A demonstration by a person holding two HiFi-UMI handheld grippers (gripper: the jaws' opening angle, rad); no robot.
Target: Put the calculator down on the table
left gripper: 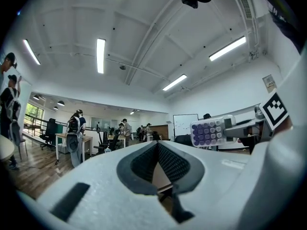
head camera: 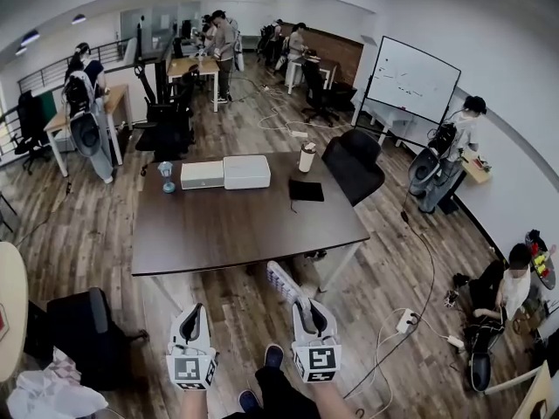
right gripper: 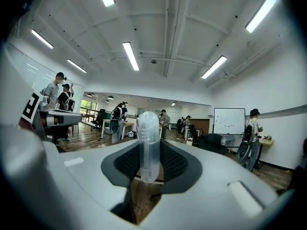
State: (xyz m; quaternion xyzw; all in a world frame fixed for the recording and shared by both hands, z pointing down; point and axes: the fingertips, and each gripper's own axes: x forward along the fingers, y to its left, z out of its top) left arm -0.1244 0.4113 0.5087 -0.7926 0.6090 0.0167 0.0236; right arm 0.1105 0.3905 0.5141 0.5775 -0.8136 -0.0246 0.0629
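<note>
A white calculator [head camera: 284, 282] with purple keys sticks out forward from my right gripper [head camera: 304, 309], which is shut on its near end. It hangs over the floor just short of the near edge of the dark brown table [head camera: 227, 234]. In the right gripper view the calculator [right gripper: 148, 145] stands edge-on between the pads of the right gripper [right gripper: 149, 153]. The left gripper view shows the calculator [left gripper: 213, 131] face-on at the right. My left gripper [head camera: 192, 309] is beside the right one, shut, with nothing in it; the left gripper's [left gripper: 157, 150] tips meet.
On the table's far half lie two white boxes [head camera: 223, 173], a blue object [head camera: 167, 177], a black pouch [head camera: 306, 190] and a white cup [head camera: 307, 157]. A black chair [head camera: 354, 164] stands at the far right corner, another [head camera: 83, 326] at my left. Cables and a power strip [head camera: 406, 321] lie on the floor.
</note>
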